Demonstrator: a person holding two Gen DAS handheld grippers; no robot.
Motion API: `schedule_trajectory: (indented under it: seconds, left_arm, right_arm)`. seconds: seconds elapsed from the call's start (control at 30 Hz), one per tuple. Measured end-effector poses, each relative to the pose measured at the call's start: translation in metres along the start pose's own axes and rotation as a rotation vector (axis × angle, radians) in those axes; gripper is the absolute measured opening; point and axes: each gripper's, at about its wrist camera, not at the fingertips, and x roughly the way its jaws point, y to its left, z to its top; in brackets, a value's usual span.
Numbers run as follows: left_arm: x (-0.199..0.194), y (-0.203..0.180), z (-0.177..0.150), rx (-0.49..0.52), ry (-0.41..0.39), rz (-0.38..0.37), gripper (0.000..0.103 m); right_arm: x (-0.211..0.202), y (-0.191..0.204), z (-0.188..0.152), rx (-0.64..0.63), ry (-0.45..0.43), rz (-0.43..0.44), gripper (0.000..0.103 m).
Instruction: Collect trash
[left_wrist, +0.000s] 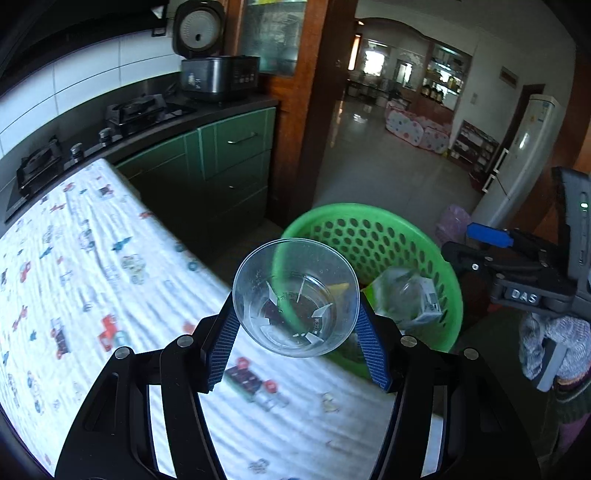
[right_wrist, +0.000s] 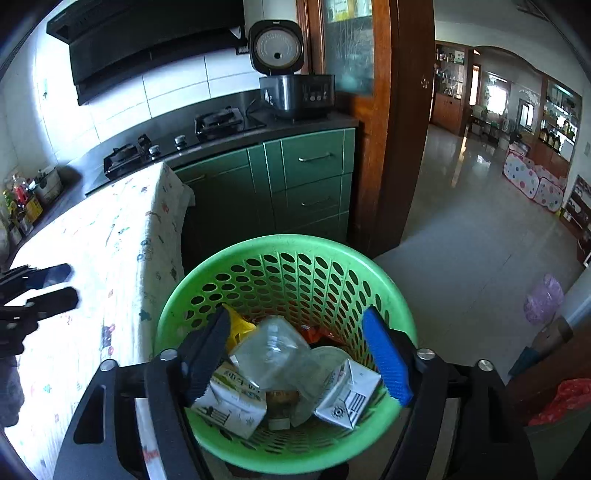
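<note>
My left gripper (left_wrist: 298, 325) is shut on a clear plastic cup (left_wrist: 295, 297), its blue pads (left_wrist: 225, 339) pressing both sides. The cup's mouth faces the camera, over the table's corner and just short of the green perforated basket (left_wrist: 369, 214). My right gripper (right_wrist: 295, 350) hangs open over the basket (right_wrist: 280, 245), nothing pressed between its fingers. Under it lie a clear plastic bottle (right_wrist: 273, 350), two cartons (right_wrist: 232, 402) and a yellow wrapper (right_wrist: 240, 326). In the left wrist view the right gripper (left_wrist: 517, 266) shows beyond the basket.
The table wears a white cloth with small prints (left_wrist: 74, 258), and the basket stands off its corner. Green cabinets (right_wrist: 310, 177), a stove (right_wrist: 218, 122) and a rice cooker (right_wrist: 295, 92) line the back. A wooden door frame (right_wrist: 399, 147) opens onto tiled floor with a pink bag (right_wrist: 543, 299).
</note>
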Motion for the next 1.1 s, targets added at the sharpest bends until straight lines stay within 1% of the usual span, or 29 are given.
schedule_trajectory:
  seconds: [0.2, 0.33, 0.5, 0.6, 0.73, 0.8, 0.9, 1.1]
  left_arm:
    - [0.030, -0.022, 0.005, 0.016, 0.048, -0.012, 0.060]
    - [0.043, -0.033, 0.006, 0.021, 0.071, -0.014, 0.061]
    - [0.057, -0.043, 0.011, 0.001, 0.094, -0.056, 0.062]
    - [0.063, -0.053, 0.011, 0.014, 0.101, -0.071, 0.063]
    - [0.067, -0.063, 0.011, 0.023, 0.107, -0.082, 0.063]
    - [0.068, -0.065, 0.010, 0.022, 0.107, -0.085, 0.068]
    - [0.065, -0.066, 0.008, 0.023, 0.103, -0.085, 0.072]
    - [0.053, -0.063, 0.005, 0.021, 0.090, -0.074, 0.072]
  right_arm:
    - [-0.027, -0.006, -0.016, -0.013, -0.046, -0.022, 0.083]
    - [-0.034, -0.010, -0.022, -0.003, -0.054, -0.018, 0.087]
    - [-0.043, -0.017, -0.033, 0.014, -0.066, -0.014, 0.087]
    - [-0.045, -0.021, -0.039, 0.015, -0.065, -0.023, 0.087]
    - [-0.046, -0.029, -0.046, 0.026, -0.055, -0.034, 0.088]
    - [-0.046, -0.033, -0.048, 0.035, -0.052, -0.037, 0.088]
    - [-0.048, -0.038, -0.051, 0.047, -0.053, -0.037, 0.089]
    - [-0.054, -0.035, -0.056, 0.051, -0.057, -0.034, 0.089]
